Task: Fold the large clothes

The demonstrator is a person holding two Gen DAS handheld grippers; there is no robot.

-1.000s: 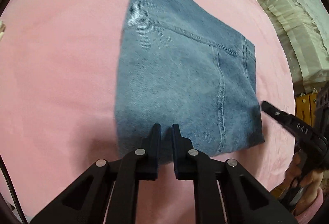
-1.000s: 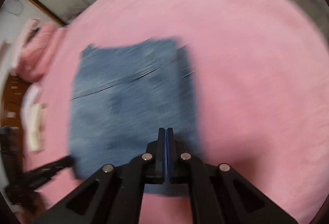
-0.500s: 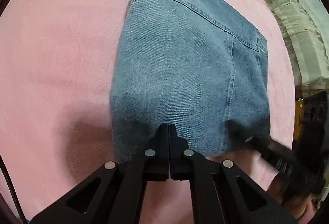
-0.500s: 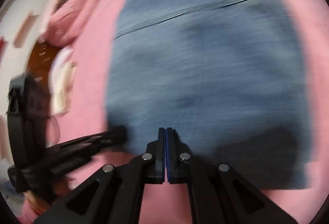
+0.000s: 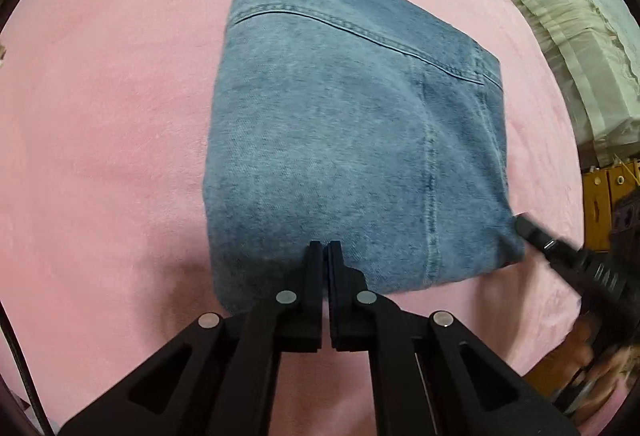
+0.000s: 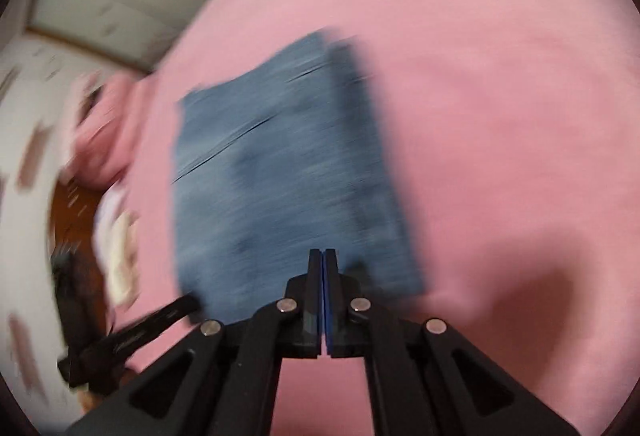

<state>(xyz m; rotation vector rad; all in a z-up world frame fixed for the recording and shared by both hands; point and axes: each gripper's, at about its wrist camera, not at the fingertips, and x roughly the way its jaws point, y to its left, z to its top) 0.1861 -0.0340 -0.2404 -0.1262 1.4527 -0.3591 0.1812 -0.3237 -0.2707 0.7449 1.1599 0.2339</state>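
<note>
Folded blue jeans lie as a compact stack on the pink bedspread. My left gripper is shut and empty, its tips over the near edge of the jeans. My right gripper is shut and empty, above the near edge of the jeans; that view is blurred by motion. The right gripper also shows in the left wrist view, its tip by the jeans' near right corner. The left gripper shows in the right wrist view at lower left.
The pink bedspread spreads all around the jeans. Folded white bedding and a wooden cabinet stand beyond the bed's right edge. A pink bundle lies by the wall at the left.
The left gripper closed a second ago and has since drawn back a little. The right gripper swung in close over the jeans, then pulled back and up, staying shut.
</note>
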